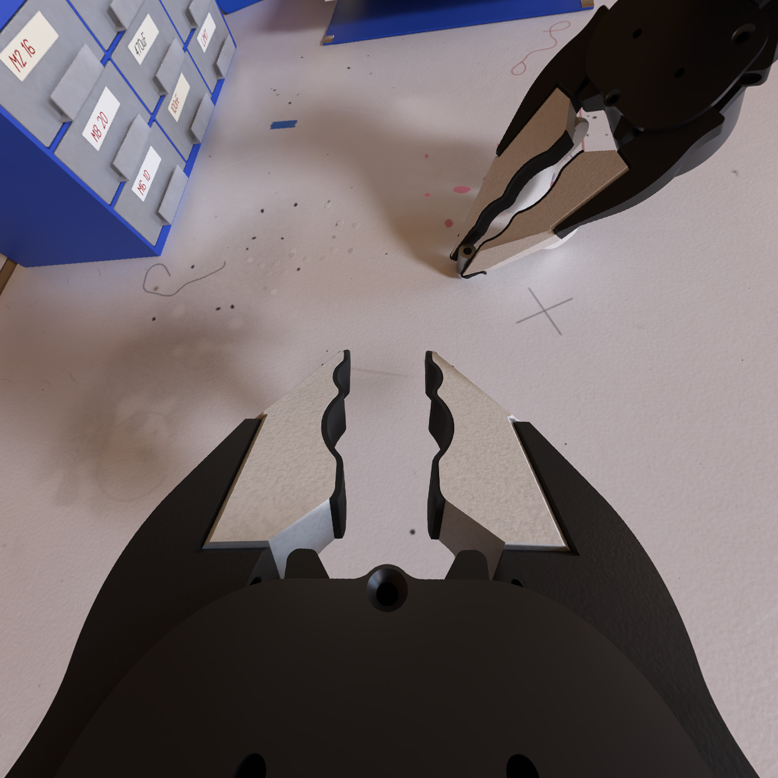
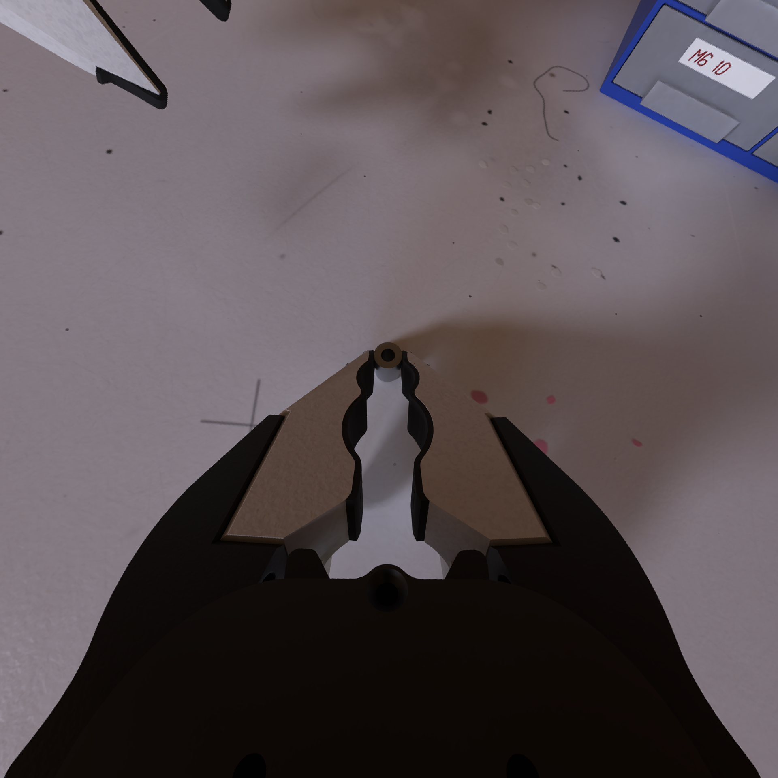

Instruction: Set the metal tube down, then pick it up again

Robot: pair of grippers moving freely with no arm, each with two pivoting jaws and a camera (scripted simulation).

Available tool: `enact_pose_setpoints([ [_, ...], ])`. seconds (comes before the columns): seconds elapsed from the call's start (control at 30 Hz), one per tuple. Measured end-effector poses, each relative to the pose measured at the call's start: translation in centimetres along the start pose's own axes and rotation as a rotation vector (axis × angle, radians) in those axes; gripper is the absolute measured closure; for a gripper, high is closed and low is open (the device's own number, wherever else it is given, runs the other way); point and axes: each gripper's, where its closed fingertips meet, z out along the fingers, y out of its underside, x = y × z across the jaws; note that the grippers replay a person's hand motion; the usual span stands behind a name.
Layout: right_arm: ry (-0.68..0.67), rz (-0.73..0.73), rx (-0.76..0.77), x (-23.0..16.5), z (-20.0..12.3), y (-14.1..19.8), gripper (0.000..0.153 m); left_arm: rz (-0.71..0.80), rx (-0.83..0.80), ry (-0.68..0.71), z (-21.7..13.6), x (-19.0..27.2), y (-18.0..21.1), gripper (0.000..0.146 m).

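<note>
The metal tube [image 2: 387,363] is a short grey hollow cylinder standing upright, pinched between the tips of my right gripper [image 2: 387,358]. In the left wrist view the same tube [image 1: 466,252] shows at the tips of the right gripper [image 1: 467,259], low over the pale table, at the upper right. Whether the tube's lower end touches the table I cannot tell. My left gripper [image 1: 386,358] is open and empty above the table, nearer and to the left of the tube. Its fingertips [image 2: 158,94] show at the top left of the right wrist view.
A blue drawer cabinet [image 1: 80,210] with grey labelled drawers stands at the left; its corner [image 2: 690,113] shows in the right wrist view. A blue flat board [image 1: 442,21] lies at the far edge. A pencilled cross [image 1: 545,310], pink spots and black specks mark the table.
</note>
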Motion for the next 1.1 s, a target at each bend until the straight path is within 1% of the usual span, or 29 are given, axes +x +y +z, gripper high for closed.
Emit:
enact_pose_setpoints([
  [0.37,0.007,-0.015,0.001,-0.1,0.0,-0.1,0.141,0.004,0.0,-0.003,0.0,0.0,0.0,0.111],
  [0.6,-0.043,-0.105,0.05,-2.1,-0.2,-1.6,0.141,0.002,-0.004,-0.001,0.0,0.0,0.1,0.11],
  [0.73,-0.067,-0.119,0.058,-2.8,-0.1,-1.8,0.141,0.0,-0.006,0.0,0.1,0.0,0.1,0.11],
  [0.9,-0.015,-0.088,0.019,-1.5,0.1,-0.9,0.141,0.001,-0.006,0.0,0.1,0.0,0.1,0.111],
  [1.1,0.045,-0.007,0.013,0.5,-0.3,-0.4,0.141,0.001,-0.006,0.0,0.1,0.0,0.1,0.111],
])
